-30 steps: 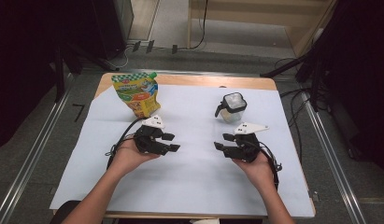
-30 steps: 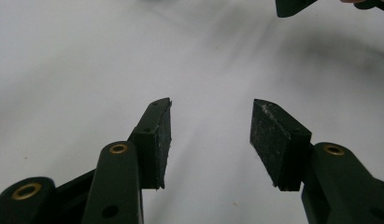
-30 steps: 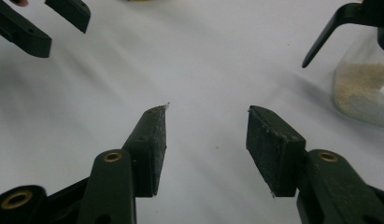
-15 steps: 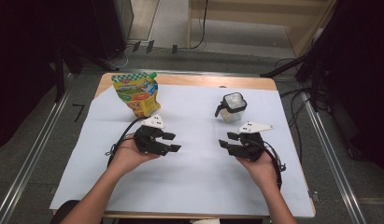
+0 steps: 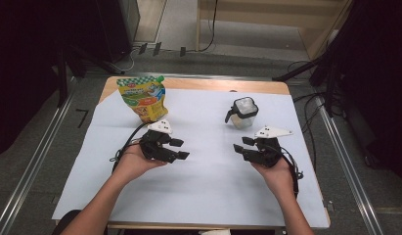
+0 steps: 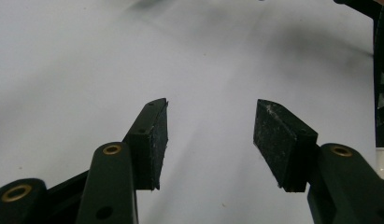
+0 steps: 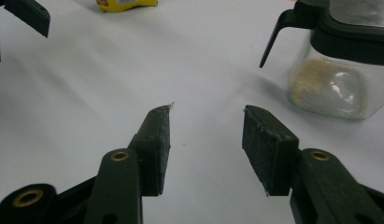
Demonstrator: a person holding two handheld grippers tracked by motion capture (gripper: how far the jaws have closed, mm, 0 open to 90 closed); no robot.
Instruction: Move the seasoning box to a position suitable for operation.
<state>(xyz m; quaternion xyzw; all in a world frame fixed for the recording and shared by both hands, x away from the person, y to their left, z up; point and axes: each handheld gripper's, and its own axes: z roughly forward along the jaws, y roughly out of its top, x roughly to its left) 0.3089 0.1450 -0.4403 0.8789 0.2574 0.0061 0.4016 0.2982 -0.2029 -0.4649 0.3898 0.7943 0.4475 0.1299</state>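
A yellow pouch (image 5: 142,98) with a green spout stands at the back left of the white sheet. A clear jar (image 5: 242,112) with a black lid and handle stands at the back right; pale grains lie at the bottom of the jar (image 7: 334,79). My left gripper (image 5: 181,149) rests in front of the pouch and points right, open with nothing between its jaws (image 6: 210,107). My right gripper (image 5: 242,145) lies in front of the jar and points left, open and empty (image 7: 207,112). The pouch's bottom edge (image 7: 126,4) is at the top of the right gripper view.
A white sheet (image 5: 203,196) covers most of the wooden table (image 5: 198,84). The sheet between the two grippers is bare. Cables trail from both grippers. Metal rails (image 5: 32,166) run along the floor on each side of the table.
The right gripper has shifted slightly to the right. The left gripper, the pouch and the jar have not moved.
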